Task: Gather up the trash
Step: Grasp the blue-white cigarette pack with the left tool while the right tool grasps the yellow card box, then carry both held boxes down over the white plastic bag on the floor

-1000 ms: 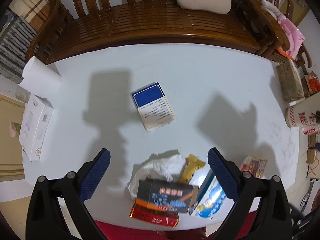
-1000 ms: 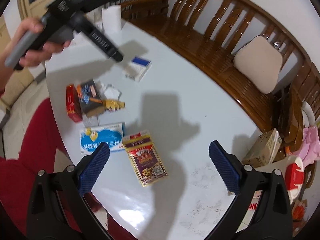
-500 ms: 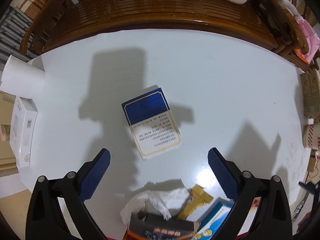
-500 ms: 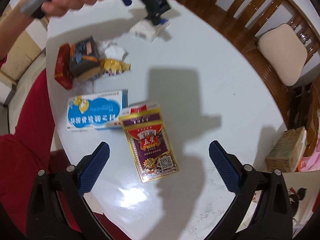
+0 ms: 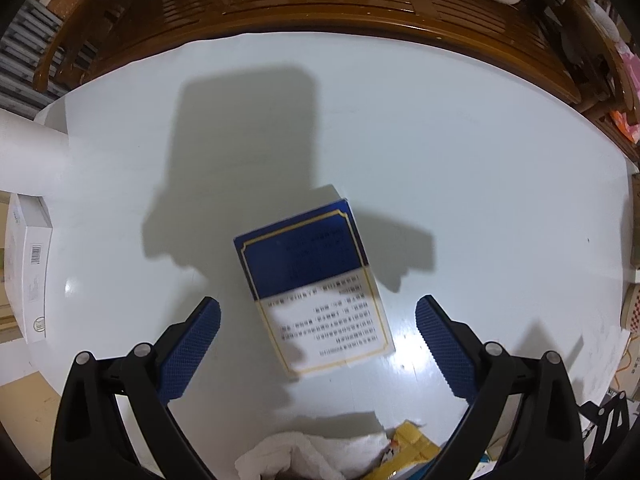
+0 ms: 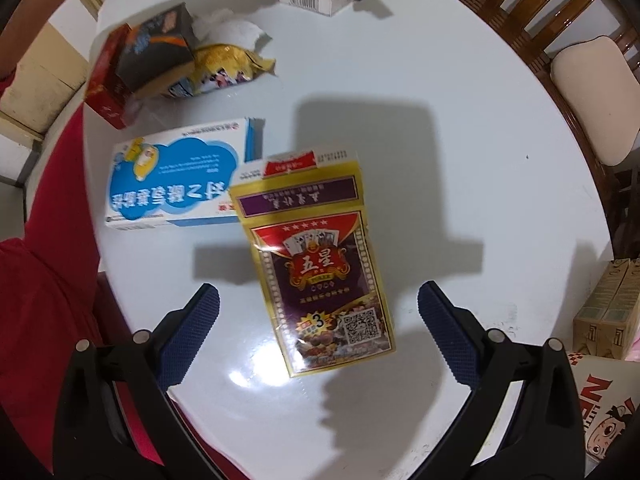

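Closing in — left gripper (image 5: 318,320) now over blue box (image 5: 312,284) mid-table | right gripper (image 6: 319,316) over card packet (image 6: 320,264) | both jaws apart — grabs next.

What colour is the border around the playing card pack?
Gold, framing the playing card pack; clearest in the right wrist view.

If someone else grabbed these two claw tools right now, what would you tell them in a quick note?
Left gripper: open, empty, over the blue-and-white box.
Right gripper: open, empty, over the gold playing-card packet.
Beside that packet lies the blue cloud box; beyond it a pile with a dark box, yellow wrapper and tissue.
Done: nothing gripped yet.
Left: pick up everything.
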`<action>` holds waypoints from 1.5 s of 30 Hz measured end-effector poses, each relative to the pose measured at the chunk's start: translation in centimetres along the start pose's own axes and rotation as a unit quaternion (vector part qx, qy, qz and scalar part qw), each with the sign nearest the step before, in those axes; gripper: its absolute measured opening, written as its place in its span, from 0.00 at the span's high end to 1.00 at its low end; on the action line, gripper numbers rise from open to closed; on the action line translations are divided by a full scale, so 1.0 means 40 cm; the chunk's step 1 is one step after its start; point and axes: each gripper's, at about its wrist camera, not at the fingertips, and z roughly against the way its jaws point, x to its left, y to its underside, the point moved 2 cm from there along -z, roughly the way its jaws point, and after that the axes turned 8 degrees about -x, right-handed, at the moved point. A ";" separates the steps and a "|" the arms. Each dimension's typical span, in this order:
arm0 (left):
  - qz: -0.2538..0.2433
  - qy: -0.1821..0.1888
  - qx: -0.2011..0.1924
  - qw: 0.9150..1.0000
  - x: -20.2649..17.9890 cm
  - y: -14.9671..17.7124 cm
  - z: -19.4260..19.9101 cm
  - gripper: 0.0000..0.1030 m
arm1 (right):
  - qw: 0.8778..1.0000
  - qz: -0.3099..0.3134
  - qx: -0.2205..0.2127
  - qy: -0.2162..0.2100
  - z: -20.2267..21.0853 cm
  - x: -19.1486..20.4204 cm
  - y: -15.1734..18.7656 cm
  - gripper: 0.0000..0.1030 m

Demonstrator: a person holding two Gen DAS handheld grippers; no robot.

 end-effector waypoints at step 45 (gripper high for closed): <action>-0.002 0.057 -0.063 0.996 0.037 0.020 0.116 0.38 | 0.984 -0.159 -0.050 0.067 0.059 -0.103 -0.070 0.39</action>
